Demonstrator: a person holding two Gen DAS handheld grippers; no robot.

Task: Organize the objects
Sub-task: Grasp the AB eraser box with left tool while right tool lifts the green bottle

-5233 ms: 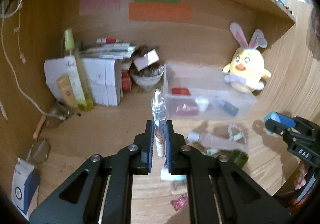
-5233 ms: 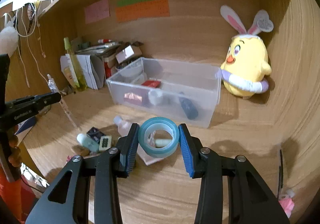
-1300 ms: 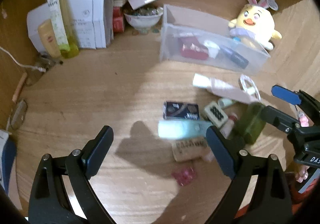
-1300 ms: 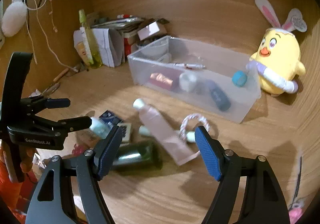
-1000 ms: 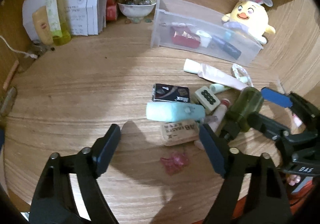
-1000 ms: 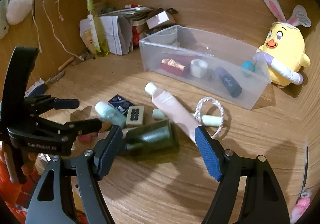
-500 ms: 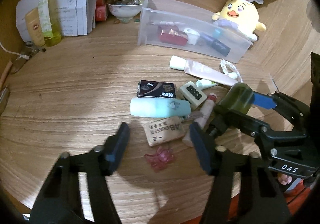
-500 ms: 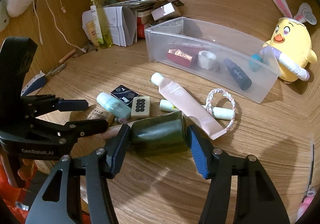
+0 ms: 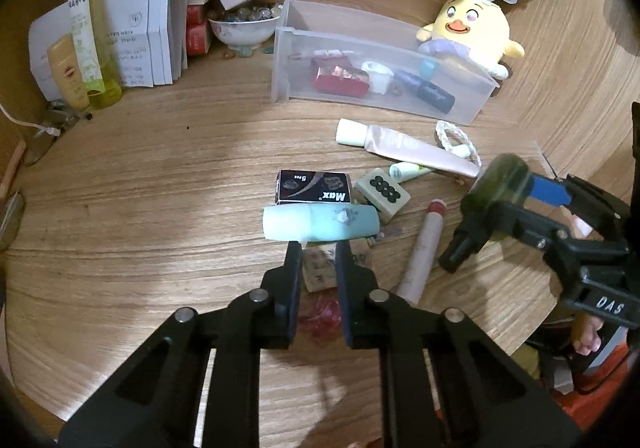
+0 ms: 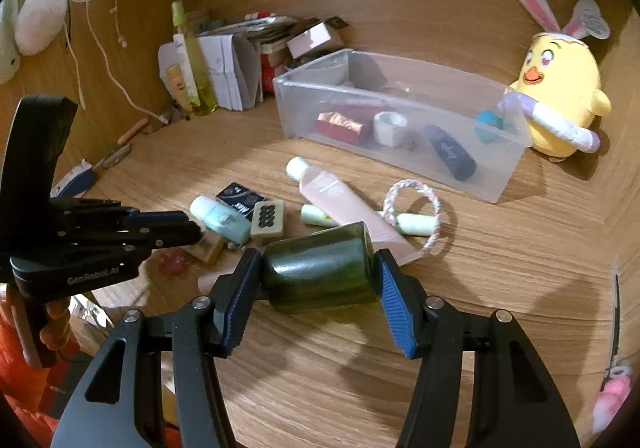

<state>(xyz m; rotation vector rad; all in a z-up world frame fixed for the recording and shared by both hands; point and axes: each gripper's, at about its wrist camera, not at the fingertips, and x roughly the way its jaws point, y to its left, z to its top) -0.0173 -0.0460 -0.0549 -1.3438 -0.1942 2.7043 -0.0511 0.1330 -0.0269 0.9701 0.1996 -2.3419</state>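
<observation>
Nearest: right gripper [image 10: 318, 282], jaws just closed, pinching a dark green bottle [image 10: 320, 268] lying on the worktop [image 10: 500, 288]; left gripper [image 9: 317, 262], jaws just drawn narrow onto an eraser [image 9: 320, 268], contact not clear. Beyond, still loose: mint tube [image 9: 320, 223], black box [image 9: 313, 187], mahjong tile [image 9: 382, 192], pink tube [image 9: 408, 148], rope ring [image 9: 456, 138]. Farthest: clear bin [image 9: 280, 64], already holding several items. Sorting judged partly done.
</observation>
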